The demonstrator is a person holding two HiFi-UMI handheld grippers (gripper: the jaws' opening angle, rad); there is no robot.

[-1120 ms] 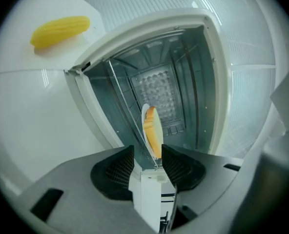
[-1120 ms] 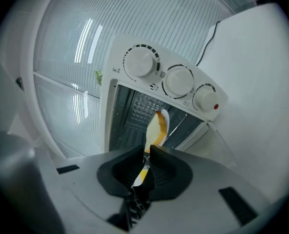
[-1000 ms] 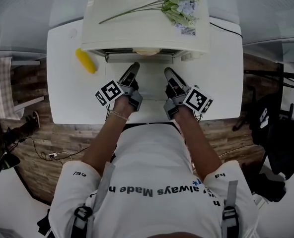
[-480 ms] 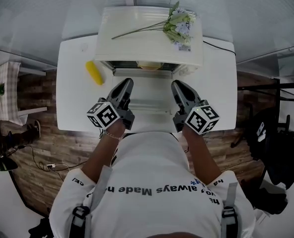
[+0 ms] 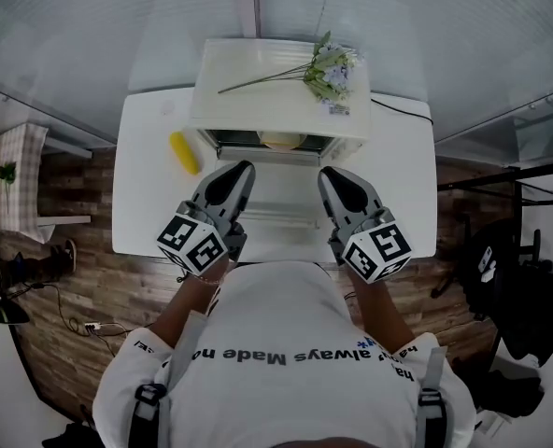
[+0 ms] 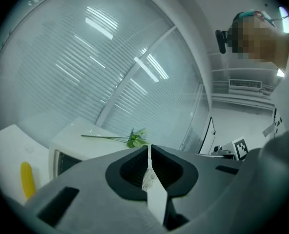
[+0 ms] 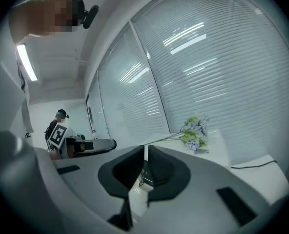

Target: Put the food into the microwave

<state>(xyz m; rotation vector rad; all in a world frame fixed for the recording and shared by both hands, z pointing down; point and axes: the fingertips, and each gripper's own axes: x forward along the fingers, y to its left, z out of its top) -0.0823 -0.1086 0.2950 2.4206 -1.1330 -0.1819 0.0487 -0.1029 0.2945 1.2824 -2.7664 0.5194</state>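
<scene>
Left tool closing to a slit, nothing between, right tool pressed together, empty, both before microwave, corn on counter left of it, flowers on top

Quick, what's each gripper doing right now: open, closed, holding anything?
Left gripper: jaws closing, almost together, nothing between them.
Right gripper: closed, empty.
</scene>
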